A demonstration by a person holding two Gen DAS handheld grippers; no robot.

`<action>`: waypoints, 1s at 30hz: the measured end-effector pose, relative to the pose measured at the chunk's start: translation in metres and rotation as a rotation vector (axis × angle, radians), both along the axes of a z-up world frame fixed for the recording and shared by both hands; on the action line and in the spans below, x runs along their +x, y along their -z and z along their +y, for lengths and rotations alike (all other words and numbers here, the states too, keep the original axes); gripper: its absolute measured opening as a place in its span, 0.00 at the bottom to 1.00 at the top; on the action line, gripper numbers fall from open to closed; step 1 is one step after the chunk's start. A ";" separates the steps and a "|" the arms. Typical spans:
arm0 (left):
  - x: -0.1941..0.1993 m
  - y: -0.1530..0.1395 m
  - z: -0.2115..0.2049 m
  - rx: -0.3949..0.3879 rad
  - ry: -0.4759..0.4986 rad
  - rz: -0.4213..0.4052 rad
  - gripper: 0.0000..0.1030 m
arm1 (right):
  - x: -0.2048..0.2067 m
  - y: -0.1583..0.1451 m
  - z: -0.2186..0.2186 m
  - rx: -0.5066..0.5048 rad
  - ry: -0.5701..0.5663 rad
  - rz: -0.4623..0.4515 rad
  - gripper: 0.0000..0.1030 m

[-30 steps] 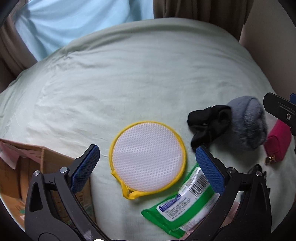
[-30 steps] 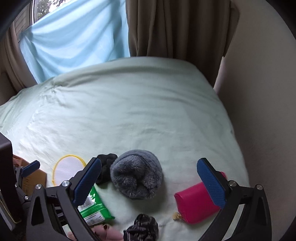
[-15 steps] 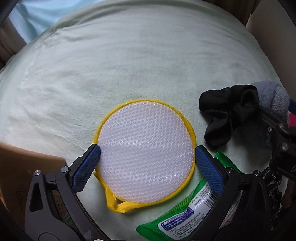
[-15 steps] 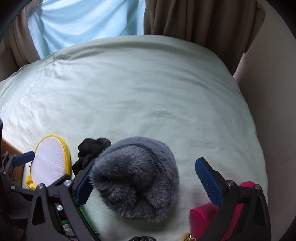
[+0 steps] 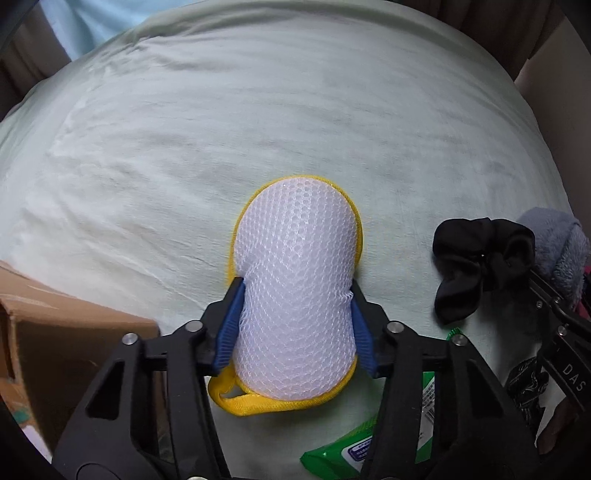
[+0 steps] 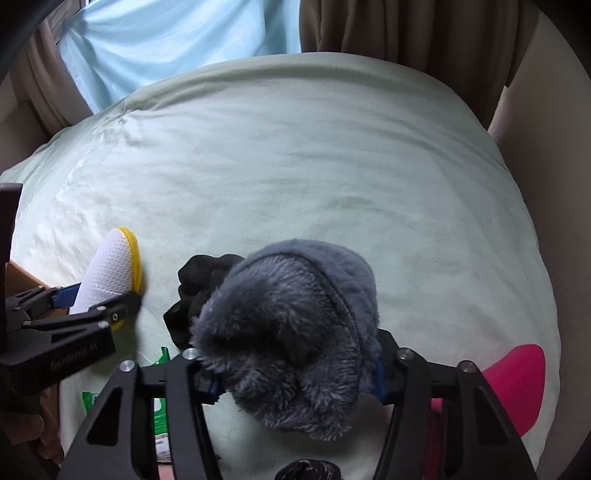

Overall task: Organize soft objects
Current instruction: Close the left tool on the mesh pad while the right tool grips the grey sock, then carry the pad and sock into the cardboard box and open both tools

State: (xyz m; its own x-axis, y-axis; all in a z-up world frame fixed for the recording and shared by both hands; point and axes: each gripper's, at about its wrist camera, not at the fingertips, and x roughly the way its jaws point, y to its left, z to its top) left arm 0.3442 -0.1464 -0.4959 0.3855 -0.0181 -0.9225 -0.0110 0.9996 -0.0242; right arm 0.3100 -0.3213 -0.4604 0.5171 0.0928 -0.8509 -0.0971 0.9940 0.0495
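My left gripper (image 5: pixel 295 325) is shut on a round white mesh pad with yellow trim (image 5: pixel 295 266), squeezing it so it bulges upward between the blue pads; it also shows in the right wrist view (image 6: pixel 110 269). My right gripper (image 6: pixel 295 384) is shut on a grey fluffy item (image 6: pixel 291 332), also seen at the right edge of the left wrist view (image 5: pixel 557 243). A black scrunchie (image 5: pixel 476 266) lies on the pale green bed cover (image 5: pixel 258 129) between the two grippers.
A cardboard box (image 5: pixel 55 332) stands at the left. A green wipes pack (image 5: pixel 354 450) lies near me. A pink pouch (image 6: pixel 524 380) lies at the right. A dark patterned cloth (image 5: pixel 524 384) is at the lower right. Curtains (image 6: pixel 369 26) hang behind the bed.
Both grippers moved forward and down and closed: the left on the mesh pad, which now buckles, the right on the grey fluffy item.
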 end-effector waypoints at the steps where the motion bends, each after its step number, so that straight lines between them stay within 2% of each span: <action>1: -0.001 -0.002 0.001 -0.003 0.000 -0.002 0.44 | -0.002 -0.002 -0.001 0.000 0.006 -0.004 0.51; 5: -0.007 -0.020 0.006 -0.021 -0.009 -0.020 0.43 | -0.010 -0.014 -0.003 0.006 0.026 -0.015 0.51; 10: -0.022 -0.062 0.004 -0.037 -0.007 -0.075 0.43 | -0.022 -0.045 -0.002 -0.007 0.033 -0.046 0.50; 14: -0.039 -0.108 -0.004 -0.050 0.011 -0.126 0.43 | -0.037 -0.086 -0.006 -0.008 0.055 -0.086 0.50; 20: -0.069 -0.199 0.003 -0.053 0.020 -0.207 0.43 | -0.069 -0.162 -0.003 -0.014 0.081 -0.152 0.50; 26: -0.103 -0.279 0.048 -0.024 -0.019 -0.281 0.43 | -0.103 -0.244 0.027 -0.017 0.072 -0.194 0.50; 30: -0.124 -0.309 0.088 -0.022 -0.064 -0.304 0.43 | -0.119 -0.282 0.062 -0.015 0.033 -0.223 0.50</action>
